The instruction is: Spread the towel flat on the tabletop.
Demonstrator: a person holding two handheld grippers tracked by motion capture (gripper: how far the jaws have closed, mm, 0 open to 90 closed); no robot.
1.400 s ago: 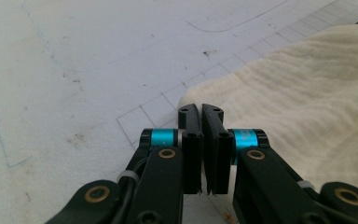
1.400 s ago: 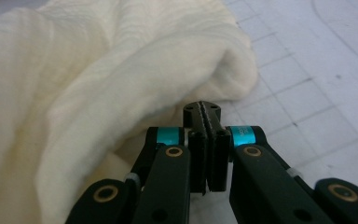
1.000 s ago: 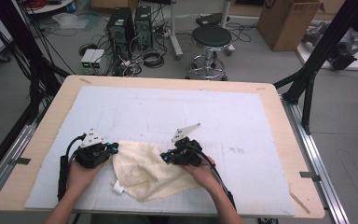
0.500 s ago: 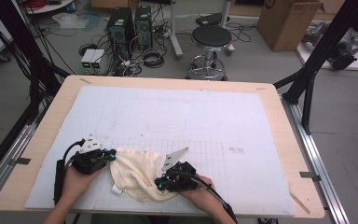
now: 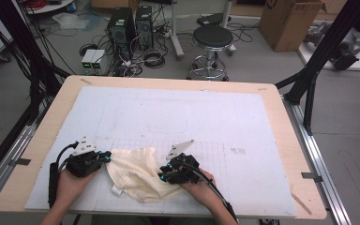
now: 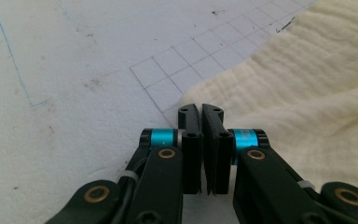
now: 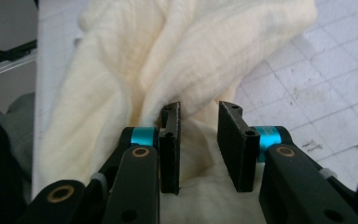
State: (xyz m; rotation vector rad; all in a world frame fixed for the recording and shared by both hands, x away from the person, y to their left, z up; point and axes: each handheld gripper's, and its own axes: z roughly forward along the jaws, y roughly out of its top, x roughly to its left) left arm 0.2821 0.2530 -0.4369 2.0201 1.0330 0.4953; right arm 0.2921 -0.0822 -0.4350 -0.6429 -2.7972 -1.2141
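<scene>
On the near part of the white gridded mat (image 5: 225,117), toward seven o'clock in the high view, the left gripper (image 5: 104,157) sits in the person's left hand (image 5: 70,183), its tip pointing toward three o'clock at the edge of the cream cloth (image 5: 136,173). From the left gripper view its jaws are pressed together, with only a hairline gap, and their tips meet the cloth (image 6: 307,93) at its pale corner; whether a fold is pinched between them cannot be told. The cloth spreads from twelve to four o'clock in that view, and bare grid lines run off toward eleven.

Moving right, the cloth lies crumpled and bunched on the mat between the two grippers, near the table's front edge, with a small tag at its seven o'clock corner.

At the cloth's three o'clock side is the right gripper (image 5: 165,175), held in the right hand (image 5: 200,183). Its jaws have just been opening and now stand spread, a clear gap between the pads in the right gripper view (image 7: 198,140). Cloth (image 7: 168,60) lies between and under them in loose folds rising toward twelve o'clock, but the pads do not press on it.
</scene>
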